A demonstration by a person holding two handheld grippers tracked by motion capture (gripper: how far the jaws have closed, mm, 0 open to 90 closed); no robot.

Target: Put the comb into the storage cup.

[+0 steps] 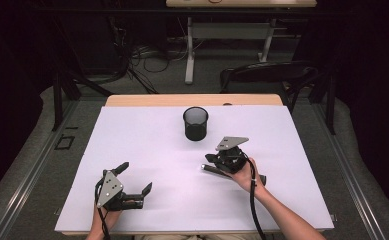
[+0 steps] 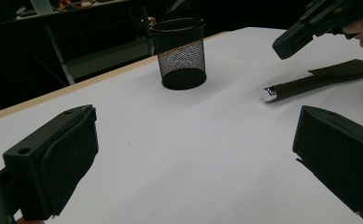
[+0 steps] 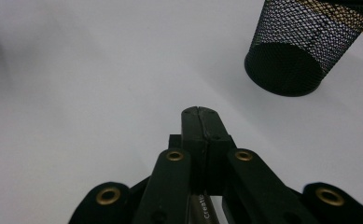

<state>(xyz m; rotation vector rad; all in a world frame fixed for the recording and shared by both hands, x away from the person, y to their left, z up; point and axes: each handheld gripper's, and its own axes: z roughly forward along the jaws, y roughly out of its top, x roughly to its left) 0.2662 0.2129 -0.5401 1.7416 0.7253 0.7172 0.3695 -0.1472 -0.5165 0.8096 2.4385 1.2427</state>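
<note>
Right tongs (image 1: 216, 161) pinched together above the dark pen (image 2: 310, 83), which lies flat on the white desk (image 1: 147, 150) near the mesh cup (image 1: 195, 123). Left tongs (image 1: 134, 177) gape wide, gripping nothing, well apart.

Dark pen (image 2: 310, 84), silver end, flat on white table, near mesh cup (image 1: 195, 123).
</note>
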